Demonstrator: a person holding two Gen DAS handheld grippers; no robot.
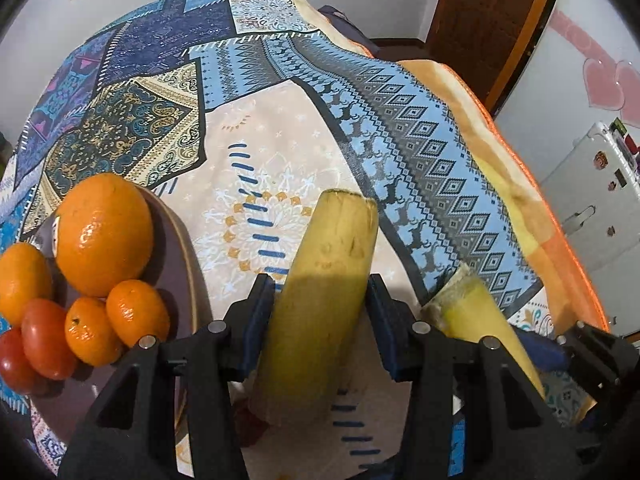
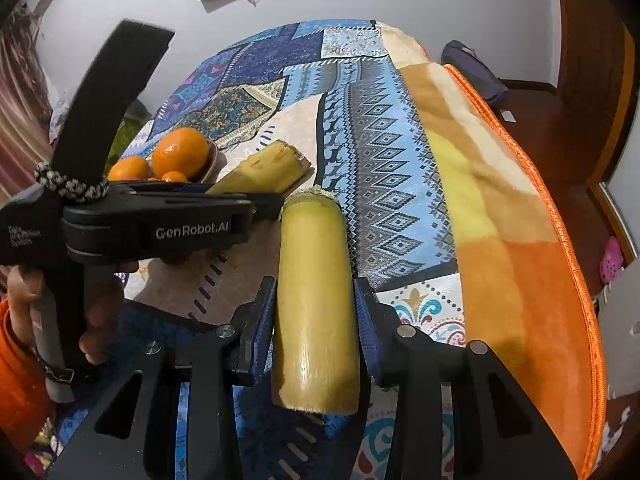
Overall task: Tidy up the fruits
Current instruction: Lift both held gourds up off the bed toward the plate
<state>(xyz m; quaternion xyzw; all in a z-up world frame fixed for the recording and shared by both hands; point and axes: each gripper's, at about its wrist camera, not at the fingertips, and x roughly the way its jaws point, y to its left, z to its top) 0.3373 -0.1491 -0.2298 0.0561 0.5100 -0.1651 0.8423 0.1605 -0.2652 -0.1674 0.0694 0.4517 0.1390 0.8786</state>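
Observation:
My left gripper point(image 1: 320, 284) is shut on a thick yellow stalk piece point(image 1: 336, 236) that points up and away over the cloth. Just to its left a brown plate point(image 1: 188, 264) carries a big orange point(image 1: 104, 232), smaller oranges point(image 1: 138, 312) and red tomatoes point(image 1: 44, 336). At the right, a second yellow stalk piece point(image 1: 476, 312) shows. In the right wrist view my right gripper point(image 2: 316, 292) is shut on that paler stalk piece point(image 2: 316, 240). The left gripper point(image 2: 256, 200) crosses from the left there, its stalk piece point(image 2: 268, 168) ending beside the plate point(image 2: 214, 160) of oranges point(image 2: 180, 152).
A patterned blue and beige cloth point(image 1: 280, 148) covers the table. An orange and yellow blanket point(image 2: 500, 240) lies along its right edge. A person's hand point(image 2: 100, 320) grips the left tool's handle. A white fridge point(image 1: 592, 208) and a wooden door point(image 1: 488, 12) stand beyond.

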